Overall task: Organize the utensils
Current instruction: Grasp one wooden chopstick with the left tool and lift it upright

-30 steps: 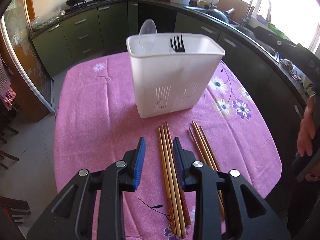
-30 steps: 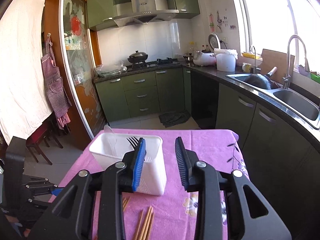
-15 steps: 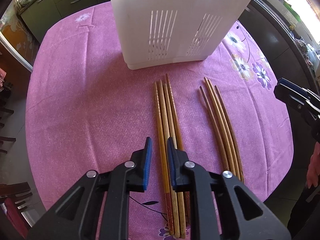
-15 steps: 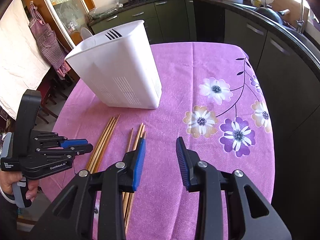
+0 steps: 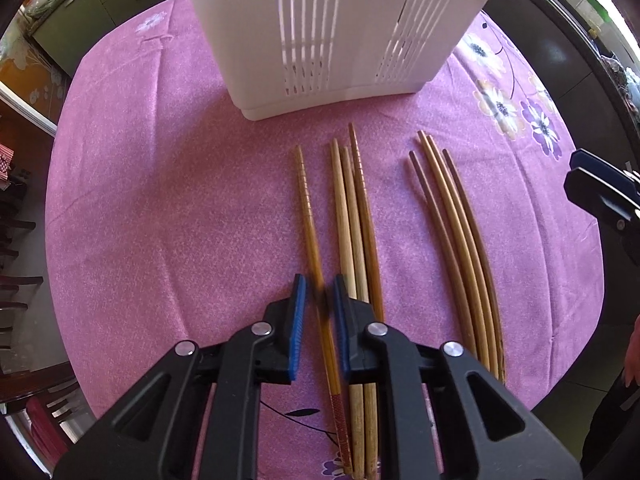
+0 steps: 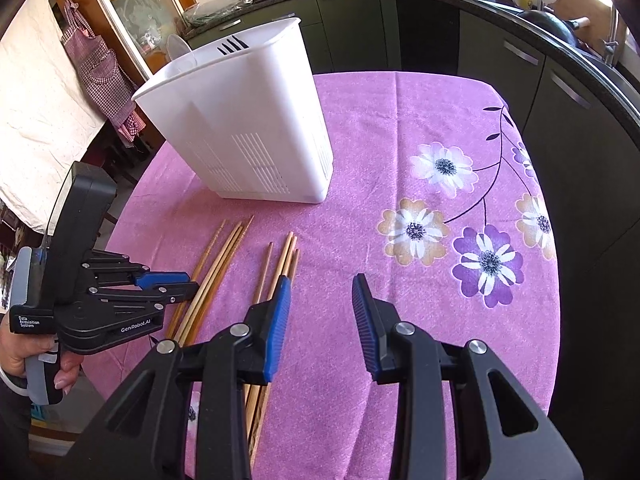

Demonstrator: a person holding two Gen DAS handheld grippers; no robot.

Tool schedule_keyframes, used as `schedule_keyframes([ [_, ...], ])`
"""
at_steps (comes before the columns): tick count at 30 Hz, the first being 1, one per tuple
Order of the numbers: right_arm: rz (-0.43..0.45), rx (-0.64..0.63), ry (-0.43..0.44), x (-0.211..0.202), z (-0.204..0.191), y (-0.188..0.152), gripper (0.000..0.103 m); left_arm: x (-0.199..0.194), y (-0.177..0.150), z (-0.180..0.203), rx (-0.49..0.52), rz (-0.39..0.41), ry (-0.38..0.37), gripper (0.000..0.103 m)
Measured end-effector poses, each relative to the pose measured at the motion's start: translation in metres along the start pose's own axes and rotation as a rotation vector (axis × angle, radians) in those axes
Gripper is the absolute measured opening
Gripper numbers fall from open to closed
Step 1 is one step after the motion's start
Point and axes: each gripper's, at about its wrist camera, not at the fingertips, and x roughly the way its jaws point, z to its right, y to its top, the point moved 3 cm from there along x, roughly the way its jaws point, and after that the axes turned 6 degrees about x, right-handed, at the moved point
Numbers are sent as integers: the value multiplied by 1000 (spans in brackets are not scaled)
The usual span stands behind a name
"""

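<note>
A white slotted utensil holder [image 5: 340, 32] [image 6: 248, 128] stands on the pink flowered tablecloth [image 5: 160, 200]. Two bunches of wooden chopsticks lie in front of it. My left gripper [image 5: 319, 284] [image 6: 192, 280] points down over the left bunch [image 5: 352, 220]. Its jaws are closing around one chopstick [image 5: 306, 200], which is skewed away from its bunch. A sliver of cloth still shows beside it. My right gripper [image 6: 322, 300] [image 5: 570, 172] hovers open and empty, just right of the darker bunch [image 5: 452, 220] [image 6: 286, 256].
A black fork [image 6: 232, 45] and a white spoon [image 6: 178, 46] stick out of the holder. Dark green kitchen cabinets [image 6: 560, 92] run close along the table's right side. A person's hand [image 6: 24, 356] grips the left gripper's handle.
Both grippers dropped toward the table and tilted downward. The left jaws narrowed around one chopstick, and its tip swung left, away from its bunch. The right jaws kept the same gap.
</note>
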Motion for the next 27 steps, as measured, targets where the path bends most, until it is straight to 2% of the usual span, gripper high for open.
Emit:
schedule_keyframes([
  [1, -13, -6, 1, 3, -2, -1, 32, 1, 1, 0, 1, -2, 9, 8],
  [8, -125, -28, 1, 26, -6, -11, 33, -3, 0, -18, -27, 31, -3, 7],
  [12, -198, -7, 28, 44, -6, -13, 32, -22, -3, -30, -51, 110, 2, 7],
  [14, -222, -4, 40, 50, -8, -12, 23, -35, -6, -34, -56, 156, 2, 7],
  [19, -252, -9, 21, 62, -15, -8, 17, -65, -13, -34, -63, 247, 15, 7],
  [27, -299, -18, -6, 75, -25, -8, 16, -110, -38, -44, -56, 384, 27, 7],
])
